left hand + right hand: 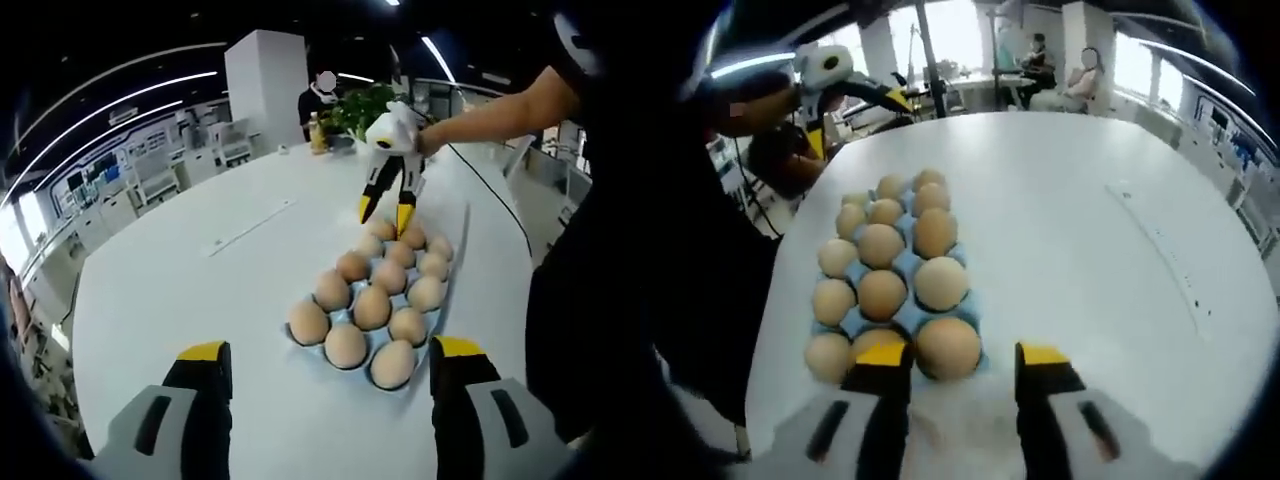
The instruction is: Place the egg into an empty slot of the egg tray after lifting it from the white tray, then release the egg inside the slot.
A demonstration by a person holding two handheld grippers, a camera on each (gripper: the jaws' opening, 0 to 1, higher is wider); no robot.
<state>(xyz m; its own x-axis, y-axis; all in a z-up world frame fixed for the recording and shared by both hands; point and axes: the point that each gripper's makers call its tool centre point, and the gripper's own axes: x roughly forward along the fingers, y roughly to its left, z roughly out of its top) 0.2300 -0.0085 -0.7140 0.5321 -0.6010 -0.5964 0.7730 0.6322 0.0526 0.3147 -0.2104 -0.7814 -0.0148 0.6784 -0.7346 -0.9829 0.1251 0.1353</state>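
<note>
Right gripper [962, 362]: fingers apart, empty, poised over near end of egg tray [968, 305].
Left gripper [332, 362]: fingers apart, empty.
Egg tray: full of brown eggs [371, 307], on white bench [190, 290].

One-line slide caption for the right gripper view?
Open right gripper poised at the near end of a blue egg tray full of brown eggs.

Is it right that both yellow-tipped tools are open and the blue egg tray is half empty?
Not quite: the blue egg tray looks full, an egg in every slot I can see in the right gripper view. Both tools are open.
</note>
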